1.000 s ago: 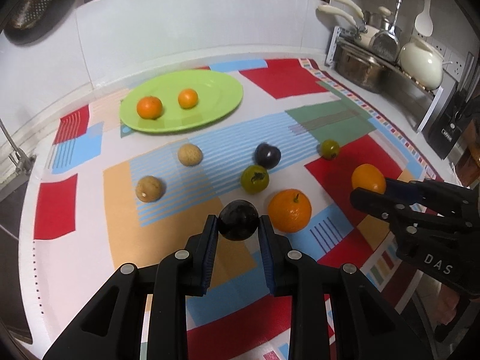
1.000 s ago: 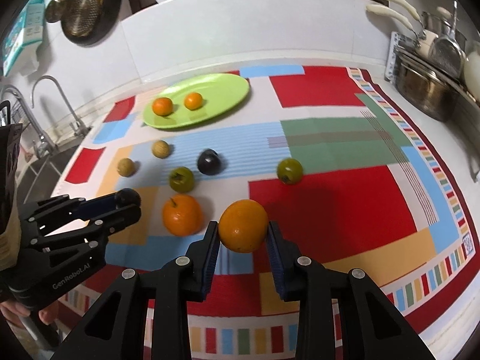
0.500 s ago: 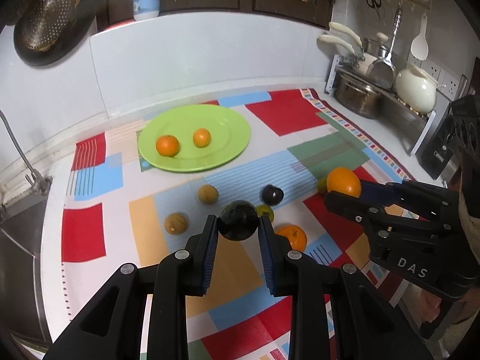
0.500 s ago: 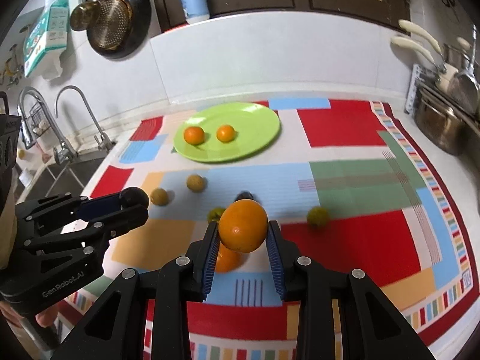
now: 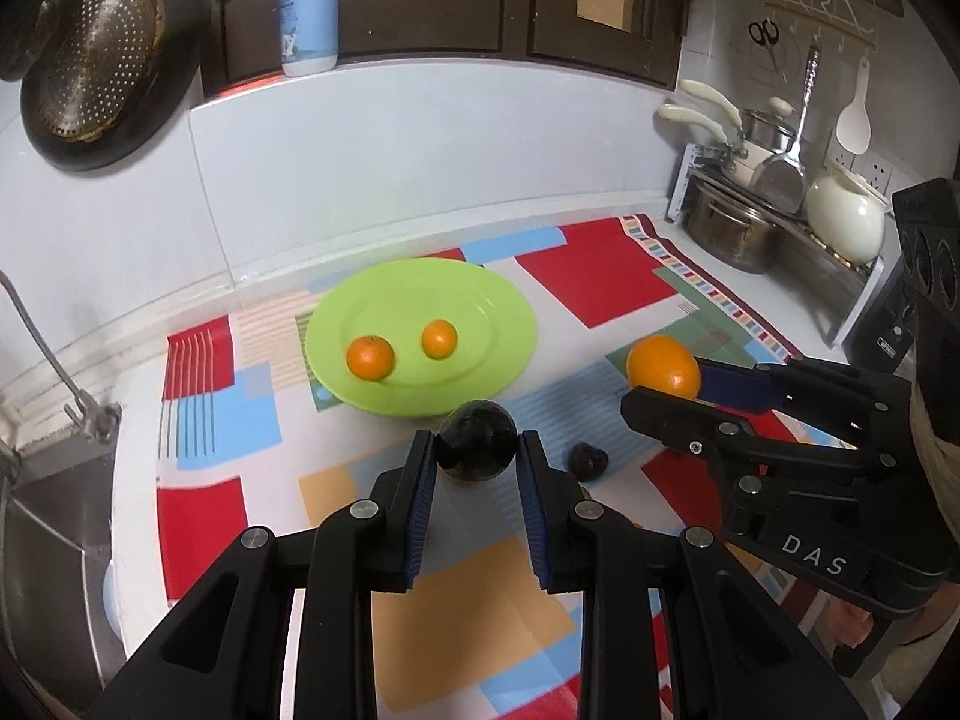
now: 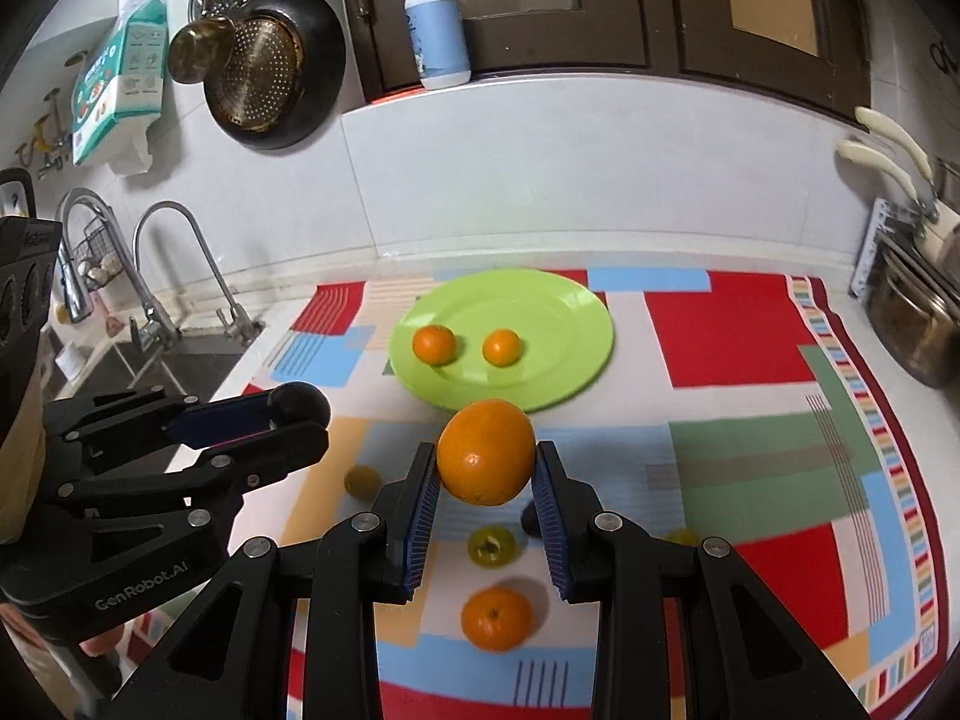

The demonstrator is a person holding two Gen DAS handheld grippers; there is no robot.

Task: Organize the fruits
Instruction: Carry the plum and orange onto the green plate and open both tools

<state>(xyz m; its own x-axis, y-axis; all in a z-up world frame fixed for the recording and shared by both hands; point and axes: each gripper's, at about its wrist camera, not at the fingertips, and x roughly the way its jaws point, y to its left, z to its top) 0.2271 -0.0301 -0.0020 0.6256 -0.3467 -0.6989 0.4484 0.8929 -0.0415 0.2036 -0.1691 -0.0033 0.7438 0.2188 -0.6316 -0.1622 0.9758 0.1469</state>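
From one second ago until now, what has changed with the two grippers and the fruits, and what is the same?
Both grippers rose from the mat and moved toward the green plate. The left gripper lifted its dark fruit; the right gripper lifted its orange. Nothing was grasped or released: both grips stayed shut. The two small oranges on the plate and the other fruits on the mat did not move.

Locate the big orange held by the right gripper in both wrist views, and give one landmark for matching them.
Left wrist view: the big orange sits right of centre, clamped at the tip of the right gripper that reaches in from the right edge.
Right wrist view: the big orange sits at centre, between the blue pads.
Shared landmark: the green plate with two small oranges, beyond the held fruit in both.
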